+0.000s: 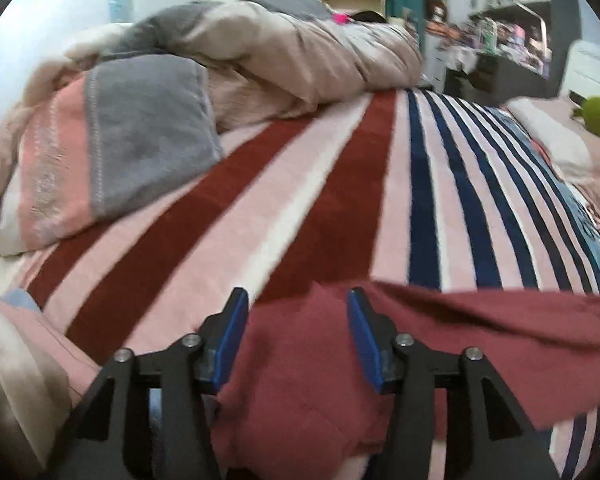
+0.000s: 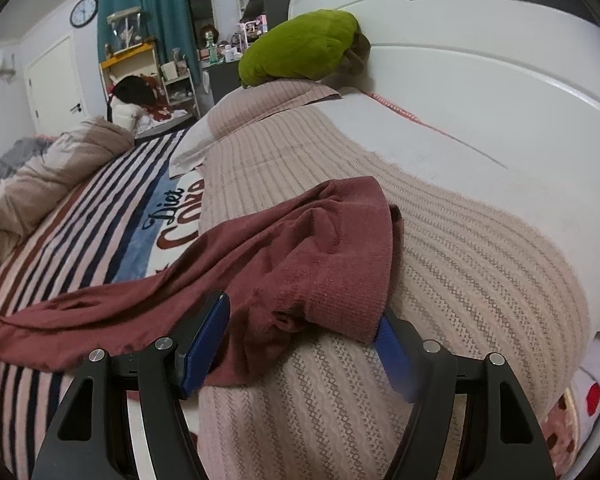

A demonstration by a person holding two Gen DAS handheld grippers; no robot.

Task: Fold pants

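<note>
Maroon pants [image 2: 284, 256] lie stretched across the bed, 1 end draped up over a beige knit pillow [image 2: 440, 264] at the right, the rest trailing left and down onto the striped blanket [image 2: 80, 220]. Fabric wrinkled, not flat. In the left wrist view the pants [image 1: 312, 364] bunch at the near edge and run off to the right over the blanket [image 1: 300, 208].

Left gripper [image 1: 298, 336]: jaws spread wide, blue pads either side of the bunched cloth. Cloth sits between them, no pinch visible.

Right gripper [image 2: 300, 344]: jaws spread wide as well. The left pad lies against the pants' near edge; the right pad is partly hidden under the cloth's hem where it meets the pillow. Not clamped.

Blanket: broad red, pink and white stripes on the left, narrow navy stripes further right, and a blue panel with "Diet" lettering near the pillow.

Far left on the bed: a rumpled beige and grey duvet [image 1: 284, 48], with a pink and grey pillow [image 1: 112, 160] just in front of it.

Far right: a green plush [image 2: 300, 46] sits on top of a second pillow, against a white headboard [image 2: 480, 60].

Beyond the bed: teal curtain [image 2: 156, 12], round wall clock [image 2: 84, 11], cluttered shelves [image 1: 512, 12].
</note>
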